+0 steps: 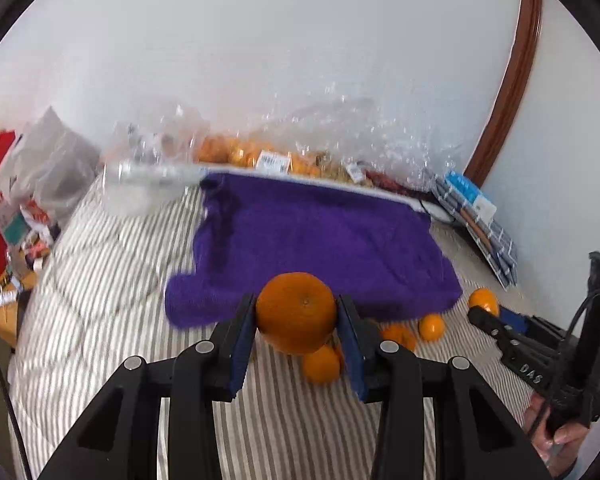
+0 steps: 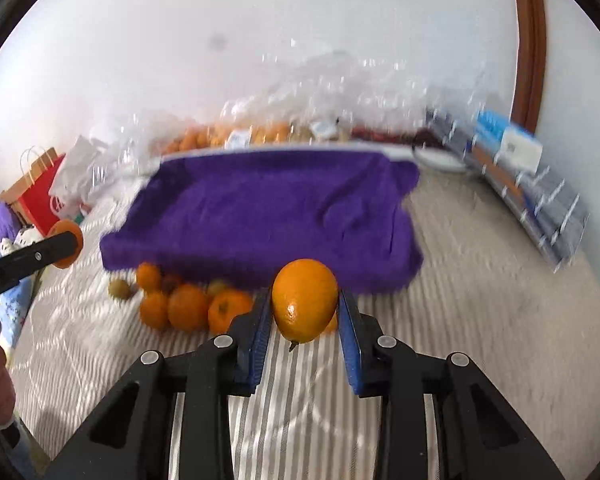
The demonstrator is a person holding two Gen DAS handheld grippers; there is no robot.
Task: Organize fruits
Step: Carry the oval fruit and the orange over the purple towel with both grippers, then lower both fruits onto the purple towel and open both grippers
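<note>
Both grippers clamp fruit: left gripper (image 1: 296, 312) holds an orange (image 1: 295, 311), right gripper (image 2: 305, 304) holds another (image 2: 305, 300). I'd carry both level over the towel (image 1: 316, 244), no squeezing harder.

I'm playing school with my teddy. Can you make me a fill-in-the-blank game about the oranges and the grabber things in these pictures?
1. The left gripper holds one ____ between its blue fingers.
2. The towel behind the loose oranges is colored ____.
3. The bedsheet has a pattern of ____.
4. The number of grippers holding fruit, counting the right gripper, is ____.

Missing words: orange; purple; stripes; two
</note>
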